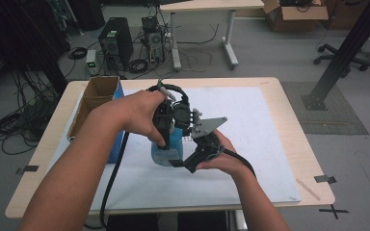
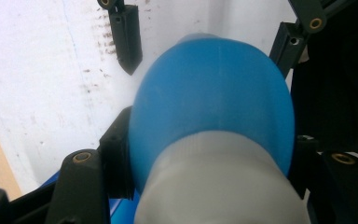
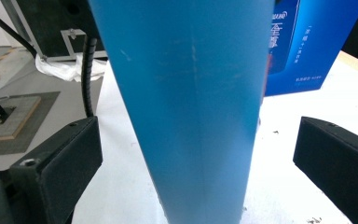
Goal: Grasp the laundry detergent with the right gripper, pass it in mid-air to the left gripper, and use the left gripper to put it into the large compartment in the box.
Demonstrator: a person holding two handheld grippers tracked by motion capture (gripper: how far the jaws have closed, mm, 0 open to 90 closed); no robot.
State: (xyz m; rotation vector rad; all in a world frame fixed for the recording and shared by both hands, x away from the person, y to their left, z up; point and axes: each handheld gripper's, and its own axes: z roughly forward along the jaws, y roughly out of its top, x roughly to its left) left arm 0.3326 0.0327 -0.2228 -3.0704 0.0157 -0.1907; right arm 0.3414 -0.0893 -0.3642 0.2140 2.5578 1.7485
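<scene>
A blue bottle point(image 1: 165, 148) with a pale cap stands upright on the white mat point(image 1: 255, 144) at the table's middle. My left gripper point(image 1: 171, 131) comes down from above and is shut on the bottle's cap point(image 2: 219, 186), its jaws pressed to either side over the blue shoulder point(image 2: 209, 93). My right gripper point(image 1: 185, 161) is held low at the bottle's right, level with the base. In the right gripper view the bottle's body point(image 3: 191, 107) stands between my right gripper's point(image 3: 200, 168) open jaws, with a gap on each side. Its fingers point(image 2: 128, 42) flank the bottle.
An open cardboard box with blue printed sides point(image 1: 98, 98) stands at the table's left edge, its blue side point(image 3: 303, 46) behind the bottle. A cable point(image 1: 113, 178) trails from the left gripper toward the front edge. Computers, cables and another desk point(image 1: 207, 6) lie beyond the table.
</scene>
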